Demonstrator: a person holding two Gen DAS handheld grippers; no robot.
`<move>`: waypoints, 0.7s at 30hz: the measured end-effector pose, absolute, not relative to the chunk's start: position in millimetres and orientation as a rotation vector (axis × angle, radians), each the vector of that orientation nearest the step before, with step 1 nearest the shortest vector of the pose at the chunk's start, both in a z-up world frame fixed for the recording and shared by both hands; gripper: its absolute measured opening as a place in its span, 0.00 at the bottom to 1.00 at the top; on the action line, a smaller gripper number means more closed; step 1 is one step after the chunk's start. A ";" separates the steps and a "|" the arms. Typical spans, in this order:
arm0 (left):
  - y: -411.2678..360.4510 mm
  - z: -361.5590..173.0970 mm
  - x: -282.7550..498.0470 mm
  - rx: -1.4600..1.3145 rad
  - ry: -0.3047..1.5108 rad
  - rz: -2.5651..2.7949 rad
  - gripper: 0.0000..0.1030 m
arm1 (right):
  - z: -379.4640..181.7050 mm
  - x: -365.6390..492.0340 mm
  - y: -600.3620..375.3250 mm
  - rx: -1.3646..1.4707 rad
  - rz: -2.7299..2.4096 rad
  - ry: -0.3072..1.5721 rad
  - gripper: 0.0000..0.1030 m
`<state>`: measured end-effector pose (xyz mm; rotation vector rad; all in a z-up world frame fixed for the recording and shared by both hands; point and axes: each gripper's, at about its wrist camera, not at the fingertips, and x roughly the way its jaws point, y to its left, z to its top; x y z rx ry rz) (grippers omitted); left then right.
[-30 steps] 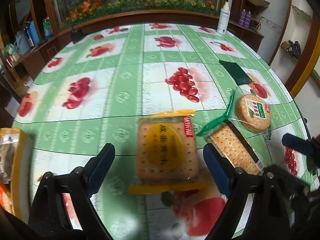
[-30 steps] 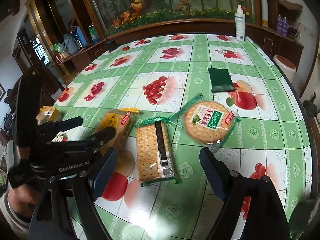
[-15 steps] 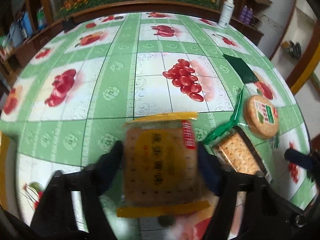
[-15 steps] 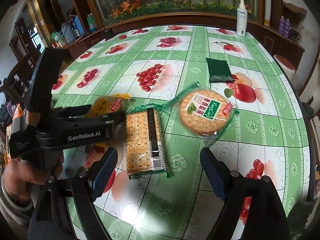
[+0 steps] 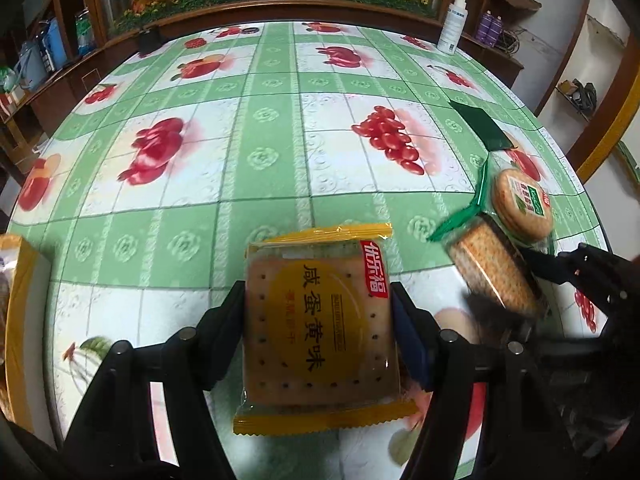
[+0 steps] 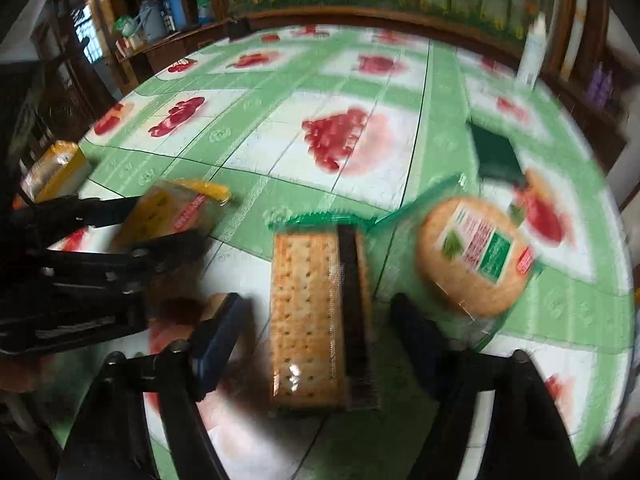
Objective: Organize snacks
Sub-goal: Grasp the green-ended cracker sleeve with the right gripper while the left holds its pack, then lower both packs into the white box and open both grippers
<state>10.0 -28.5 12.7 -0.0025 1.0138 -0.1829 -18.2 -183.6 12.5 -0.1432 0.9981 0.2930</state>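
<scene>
My left gripper (image 5: 318, 320) is shut on a yellow-wrapped square cracker pack (image 5: 320, 328), its fingers pressing both sides. That pack also shows in the right wrist view (image 6: 176, 208), held by the left gripper (image 6: 160, 224). My right gripper (image 6: 316, 316) is open, its fingers on either side of a long rectangular cracker pack in green wrap (image 6: 316, 316), apart from it. That pack also shows in the left wrist view (image 5: 496, 276). A round cracker pack with a green label (image 6: 476, 256) lies to its right; it also shows in the left wrist view (image 5: 522, 206).
The round table has a green fruit-print cloth (image 5: 280, 128). A yellow box (image 6: 56, 168) stands at the left edge, also in the left wrist view (image 5: 16, 320). A dark green pouch (image 6: 496, 152) lies further back right. A white spray bottle (image 5: 452, 24) stands at the far edge.
My left gripper closed on the yellow cracker pack. My right gripper moved forward and down over the long cracker pack, which now lies between its open fingers.
</scene>
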 end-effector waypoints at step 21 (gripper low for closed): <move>81.9 67.8 -68.2 -0.081 0.902 -0.054 0.68 | 69.4 -38.7 -75.0 -0.152 0.541 0.886 0.45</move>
